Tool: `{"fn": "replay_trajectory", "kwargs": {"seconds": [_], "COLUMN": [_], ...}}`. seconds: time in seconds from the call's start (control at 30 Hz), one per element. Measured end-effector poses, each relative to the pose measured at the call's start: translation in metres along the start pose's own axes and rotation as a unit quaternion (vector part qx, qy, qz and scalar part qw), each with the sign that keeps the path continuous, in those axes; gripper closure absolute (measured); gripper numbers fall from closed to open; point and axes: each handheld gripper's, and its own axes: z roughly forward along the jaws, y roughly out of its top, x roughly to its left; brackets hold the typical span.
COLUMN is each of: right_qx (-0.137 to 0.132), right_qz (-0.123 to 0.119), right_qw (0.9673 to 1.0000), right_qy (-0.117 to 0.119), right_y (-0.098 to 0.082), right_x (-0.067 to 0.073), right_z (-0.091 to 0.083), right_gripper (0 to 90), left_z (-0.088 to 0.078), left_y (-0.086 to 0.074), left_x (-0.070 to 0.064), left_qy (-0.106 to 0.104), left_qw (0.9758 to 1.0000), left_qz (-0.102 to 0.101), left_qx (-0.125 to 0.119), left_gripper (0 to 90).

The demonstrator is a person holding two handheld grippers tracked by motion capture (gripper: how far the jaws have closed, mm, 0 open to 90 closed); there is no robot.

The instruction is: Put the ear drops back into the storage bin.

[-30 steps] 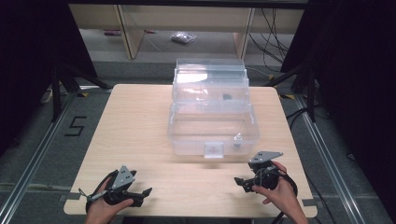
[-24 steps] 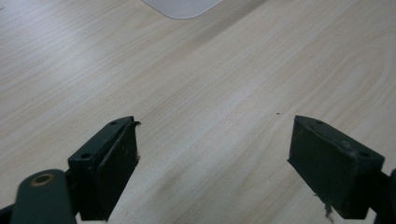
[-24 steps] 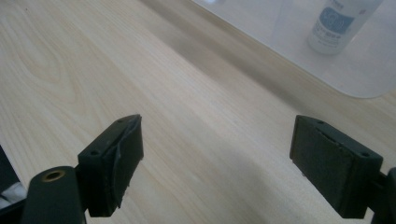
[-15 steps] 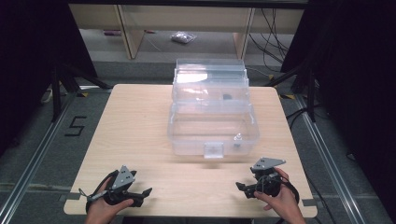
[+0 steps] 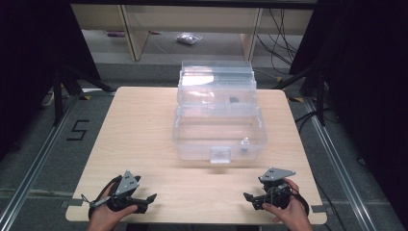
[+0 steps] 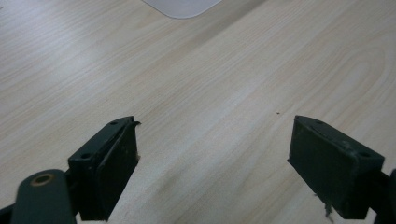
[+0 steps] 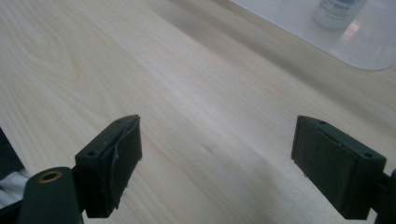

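I hold my left gripper [image 5: 144, 198] near the front left corner of the wooden table [image 5: 144, 125]. I hold my right gripper [image 5: 254, 198] near the front right corner. Both have their jaws spread wide, and there is nothing between them, just bare wood.

The thing I think I have to work on is the clear plastic box [image 5: 219, 130]. It sits in the middle of the table, well away from both grippers. Its lid is tipped up at the back, so the box is open. On the front wall there is a little clear latch [image 5: 220, 155]. Inside, near the front right, stands a small white bottle [image 5: 245, 141]. In my right gripper view I see that bottle [image 7: 340, 11] through the box wall, up ahead.

I think the step now is to reach for the box. To do it well, I should move slowly and keep the jaws wide. The plastic is see-through, so the edges are hard to spot. I should aim by the latch. One gripper can steady the box so it does not slide.
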Motion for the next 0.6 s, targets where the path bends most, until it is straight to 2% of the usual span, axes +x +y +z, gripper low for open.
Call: {"fn": "replay_trajectory", "kwargs": {"seconds": [0.03,0.1,0.17,0.23,0.27,0.3,0.33,0.37,0.4,0.47,0.5,0.6], "right_qx": [0.005,0.002,0.005,0.008,0.011,0.014,0.002,0.010,-0.007,0.003,-0.004,-0.002], "right_qz": [0.008,0.001,-0.004,0.003,0.019,0.016,0.001,0.011,0.002,0.005,-0.006,-0.005], "right_qw": [1.0000,1.0000,1.0000,1.0000,0.9998,0.9998,1.0000,0.9999,1.0000,1.0000,1.0000,1.0000], "right_qy": [0.004,0.001,0.000,0.000,0.004,0.005,0.001,0.003,-0.004,0.000,-0.001,0.000], "right_y": [-0.0008,-0.0029,-0.0045,-0.0061,-0.0067,-0.0072,-0.0082,-0.0081,-0.0094,-0.0094,-0.0098,-0.0103], "right_x": [0.0016,-0.0001,-0.0008,0.0001,0.0028,0.0027,0.0007,0.0008,-0.0002,-0.0005,-0.0015,-0.0016], "right_z": [-0.0015,-0.0019,-0.0038,-0.0053,-0.0064,-0.0074,-0.0060,-0.0077,-0.0064,-0.0089,-0.0085,-0.0088], "right_gripper": [17.1,17.1,17.0,17.0,17.0,17.0,17.0,17.0,17.0,17.0,17.0,17.0], "left_z": [0.0000,-0.0016,-0.0005,-0.0010,0.0002,0.0002,-0.0002,0.0002,-0.0003,-0.0003,0.0001,-0.0002], "left_y": [0.0000,0.0009,0.0003,0.0004,0.0002,0.0002,0.0002,0.0001,0.0002,0.0002,0.0002,0.0003], "left_x": [-0.0001,0.0013,0.0006,0.0007,-0.0001,-0.0002,0.0003,-0.0002,0.0004,0.0004,-0.0003,0.0003], "left_qy": [0.000,-0.006,-0.002,-0.003,0.000,-0.001,-0.001,-0.001,0.000,0.000,-0.001,-0.001], "left_qw": [1.0000,0.9999,1.0000,0.9999,1.0000,1.0000,1.0000,1.0000,1.0000,1.0000,1.0000,1.0000], "left_qz": [0.001,0.008,0.007,0.010,0.003,0.003,0.007,0.003,0.007,0.007,0.003,0.007], "left_qx": [0.000,0.012,0.006,0.007,0.002,0.002,0.005,0.002,0.006,0.005,0.002,0.005], "left_gripper": [15.0,15.1,15.0,15.0,15.1,15.0,15.1,15.0,15.0,15.1,15.1,15.1]}}
